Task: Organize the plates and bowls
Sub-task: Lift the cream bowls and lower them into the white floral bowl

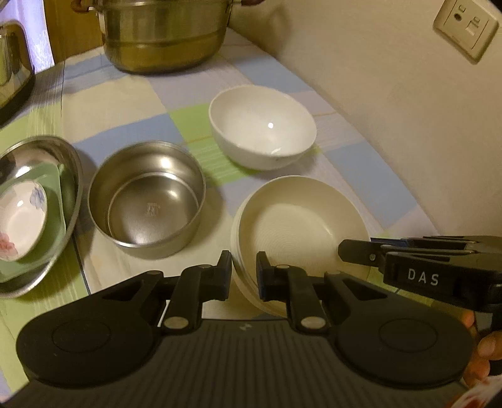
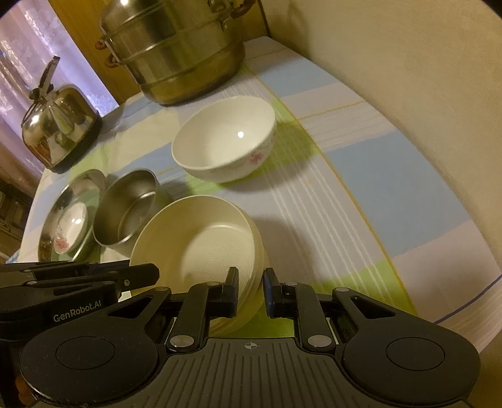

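Note:
A stack of cream ribbed bowls (image 1: 301,226) (image 2: 200,238) sits on the checked cloth. My left gripper (image 1: 244,270) is shut on its near-left rim, one finger inside and one outside. My right gripper (image 2: 251,285) is shut on the right rim of the same stack; it shows in the left wrist view as a black clamp (image 1: 360,251) at the stack's right edge. Beyond the stack stands a white bowl (image 1: 262,127) (image 2: 224,138) with a pink flower print. A steel bowl (image 1: 147,197) (image 2: 125,213) stands to the left.
A steel dish (image 1: 67,201) (image 2: 56,219) at far left holds a green plate (image 1: 58,219) and a small flowered bowl (image 1: 22,219). A big steel pot (image 1: 166,34) (image 2: 182,53) stands at the back, a kettle (image 2: 58,122) at back left. The wall (image 1: 392,110) with a socket (image 1: 466,29) runs close on the right.

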Demonstrator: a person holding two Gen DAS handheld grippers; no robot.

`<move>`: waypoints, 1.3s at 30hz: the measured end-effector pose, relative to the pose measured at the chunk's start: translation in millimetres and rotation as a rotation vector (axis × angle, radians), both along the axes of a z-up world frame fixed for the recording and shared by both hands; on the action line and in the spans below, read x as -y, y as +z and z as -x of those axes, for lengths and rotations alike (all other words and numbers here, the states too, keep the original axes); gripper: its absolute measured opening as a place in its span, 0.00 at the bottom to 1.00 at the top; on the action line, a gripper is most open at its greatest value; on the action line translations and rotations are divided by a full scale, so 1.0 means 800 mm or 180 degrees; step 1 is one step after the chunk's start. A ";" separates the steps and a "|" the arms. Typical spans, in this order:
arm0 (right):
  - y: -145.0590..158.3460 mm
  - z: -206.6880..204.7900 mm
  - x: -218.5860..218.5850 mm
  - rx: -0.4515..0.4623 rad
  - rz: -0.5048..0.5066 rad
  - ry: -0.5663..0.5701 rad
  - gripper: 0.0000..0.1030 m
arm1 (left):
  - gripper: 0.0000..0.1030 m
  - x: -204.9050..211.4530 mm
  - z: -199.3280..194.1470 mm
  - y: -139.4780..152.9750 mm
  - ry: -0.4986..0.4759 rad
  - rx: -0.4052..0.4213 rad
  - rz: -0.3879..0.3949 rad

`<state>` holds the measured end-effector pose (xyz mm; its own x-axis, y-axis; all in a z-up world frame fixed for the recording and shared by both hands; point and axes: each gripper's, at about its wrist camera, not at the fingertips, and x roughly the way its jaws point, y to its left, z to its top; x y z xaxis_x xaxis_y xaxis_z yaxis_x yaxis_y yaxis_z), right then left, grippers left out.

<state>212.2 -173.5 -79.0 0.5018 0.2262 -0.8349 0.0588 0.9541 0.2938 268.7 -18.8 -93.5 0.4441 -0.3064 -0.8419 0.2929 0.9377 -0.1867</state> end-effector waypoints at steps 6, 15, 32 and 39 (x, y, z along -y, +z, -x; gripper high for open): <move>0.020 -0.005 0.001 0.0052 -0.0020 -0.0007 0.16 | 0.14 0.001 -0.003 0.021 -0.0023 0.0121 0.0008; 0.044 -0.025 0.002 0.0149 -0.0052 -0.0016 0.16 | 0.15 0.002 -0.020 0.048 -0.0036 0.0285 0.0041; 0.076 -0.096 0.004 0.0334 -0.0007 -0.0057 0.16 | 0.15 0.012 -0.090 0.087 -0.0002 0.0594 0.0082; 0.075 -0.121 0.009 0.0313 -0.0012 -0.0101 0.16 | 0.15 0.018 -0.121 0.086 -0.0014 0.0595 0.0072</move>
<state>308.9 -181.1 -18.7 0.5882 0.2119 -0.7805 0.0598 0.9510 0.3033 365.4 -33.2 -24.9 0.5909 -0.3267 -0.7377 0.3285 0.9325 -0.1498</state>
